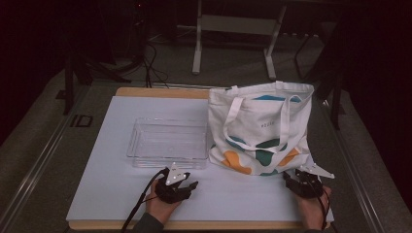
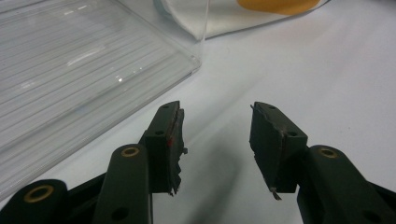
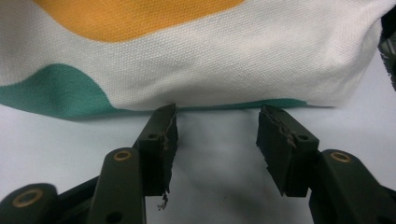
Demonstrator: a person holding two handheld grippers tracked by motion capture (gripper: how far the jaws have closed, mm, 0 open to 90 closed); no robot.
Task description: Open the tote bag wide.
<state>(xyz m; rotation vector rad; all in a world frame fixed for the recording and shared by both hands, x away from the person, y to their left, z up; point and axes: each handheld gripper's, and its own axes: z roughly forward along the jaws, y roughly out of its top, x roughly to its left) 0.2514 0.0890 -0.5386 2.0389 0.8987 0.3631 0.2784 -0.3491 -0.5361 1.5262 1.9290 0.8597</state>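
Your right gripper (image 3: 217, 116) stands open, empty, at the bottom edge of the soft, floppy cream canvas tote bag with orange and teal blotches (image 1: 260, 131) lying right of the clear plastic tray (image 1: 167, 141); pinch a fold or strap. Left gripper (image 2: 215, 122) gapes empty too.

The worktop (image 1: 111, 194) has a white surface with a wooden edge showing at the far side. On it lies a clear plastic tray (image 1: 167, 142), near the middle. Just beside the tray, to its right, lies a cream cloth bag (image 1: 260, 127) with orange and green shapes, its handles resting flat on top.
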